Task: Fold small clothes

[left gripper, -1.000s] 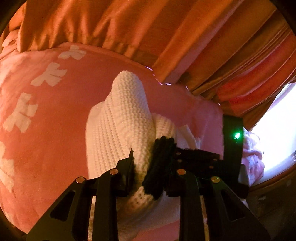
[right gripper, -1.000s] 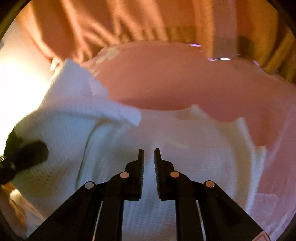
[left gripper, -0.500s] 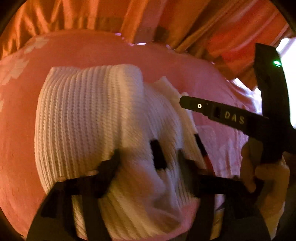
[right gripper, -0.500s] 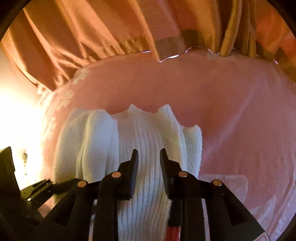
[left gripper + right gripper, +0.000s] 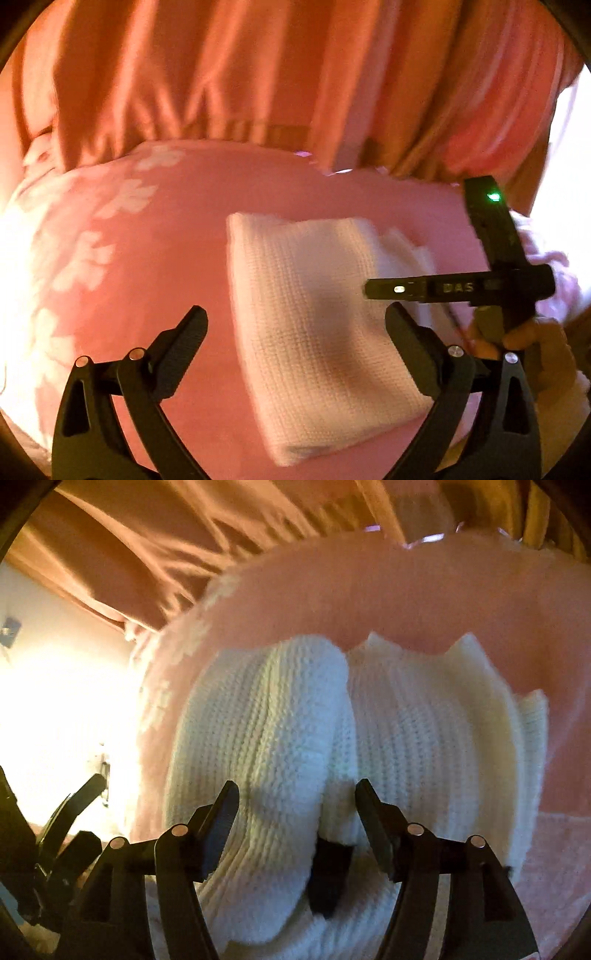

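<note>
Release is what separates this moment from the ones before: half a second ago the left gripper (image 5: 295,325) had knit fabric bunched between its fingers, and now its jaws stand wide apart with nothing between them. The white knitted garment (image 5: 317,325) lies folded on the pink blanket (image 5: 147,280), a flat, roughly rectangular shape a little to the right of the middle in the left wrist view.

Further right in that view the right gripper (image 5: 297,801) shows from the side, held by the person's hand (image 5: 532,350). In its own view its jaws are also apart; one second ago they were nearly together. The garment fills the space in front of them, one folded layer lying over another, but whether the fingers touch it I cannot tell.

My judgement is that this fold is finished and the piece has been set down; the next step would be another fold or a new garment.

By count: one white garment, one pink blanket with pale flower marks, two grippers. Behind the blanket hangs an orange curtain (image 5: 258,74).
</note>
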The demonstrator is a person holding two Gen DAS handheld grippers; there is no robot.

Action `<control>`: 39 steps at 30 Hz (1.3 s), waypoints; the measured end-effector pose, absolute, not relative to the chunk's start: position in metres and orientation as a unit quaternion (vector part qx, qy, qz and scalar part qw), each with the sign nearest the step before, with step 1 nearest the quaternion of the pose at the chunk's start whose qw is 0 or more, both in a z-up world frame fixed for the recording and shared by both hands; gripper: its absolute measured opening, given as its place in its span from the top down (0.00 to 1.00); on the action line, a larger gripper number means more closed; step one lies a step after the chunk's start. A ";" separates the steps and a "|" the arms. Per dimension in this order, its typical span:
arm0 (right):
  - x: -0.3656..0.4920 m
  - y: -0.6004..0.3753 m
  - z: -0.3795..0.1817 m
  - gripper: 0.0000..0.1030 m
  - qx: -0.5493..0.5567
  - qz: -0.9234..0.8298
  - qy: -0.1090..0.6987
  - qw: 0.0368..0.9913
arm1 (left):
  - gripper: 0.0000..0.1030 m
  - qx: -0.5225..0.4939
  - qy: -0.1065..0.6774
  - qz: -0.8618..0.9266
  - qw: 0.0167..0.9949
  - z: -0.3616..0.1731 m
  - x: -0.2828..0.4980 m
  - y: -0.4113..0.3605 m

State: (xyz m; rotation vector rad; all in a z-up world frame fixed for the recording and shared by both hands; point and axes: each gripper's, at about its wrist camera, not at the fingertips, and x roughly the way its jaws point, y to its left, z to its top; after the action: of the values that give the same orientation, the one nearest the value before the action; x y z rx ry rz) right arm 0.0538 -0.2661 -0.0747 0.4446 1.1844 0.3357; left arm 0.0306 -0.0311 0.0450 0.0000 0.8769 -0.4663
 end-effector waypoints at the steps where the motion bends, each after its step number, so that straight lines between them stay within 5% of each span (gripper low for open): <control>1: 0.054 -0.264 -0.078 0.36 0.203 0.156 0.554 0.792 | 0.08 0.004 0.422 -0.215 0.881 0.044 0.033 -0.027; 6: 0.057 -0.238 -0.074 0.39 0.161 0.141 0.543 0.812 | 0.08 0.039 0.435 -0.163 0.885 0.027 0.036 -0.003; 11: 0.055 -0.224 -0.064 0.70 0.129 0.122 0.523 0.833 | 0.08 0.041 0.452 -0.129 0.882 0.016 0.042 0.014; 19: 0.046 -0.220 -0.046 0.82 0.109 0.123 0.497 0.852 | 0.08 0.051 0.456 -0.112 0.881 0.009 0.040 0.016; 28: 0.015 -0.282 0.021 0.83 0.162 0.110 0.414 0.889 | 0.08 0.055 0.462 -0.112 0.878 0.004 0.044 0.005; 39: 0.022 -0.342 -0.049 0.76 0.168 0.007 0.527 0.833 | 0.08 0.062 0.469 -0.152 0.868 -0.001 0.040 -0.032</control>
State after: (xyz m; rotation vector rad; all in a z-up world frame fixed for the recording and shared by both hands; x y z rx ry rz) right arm 0.0222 -0.3416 -0.0492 0.3556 1.1171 0.0148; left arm 0.0398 -0.0325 -0.0012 0.1297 0.9827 -0.3188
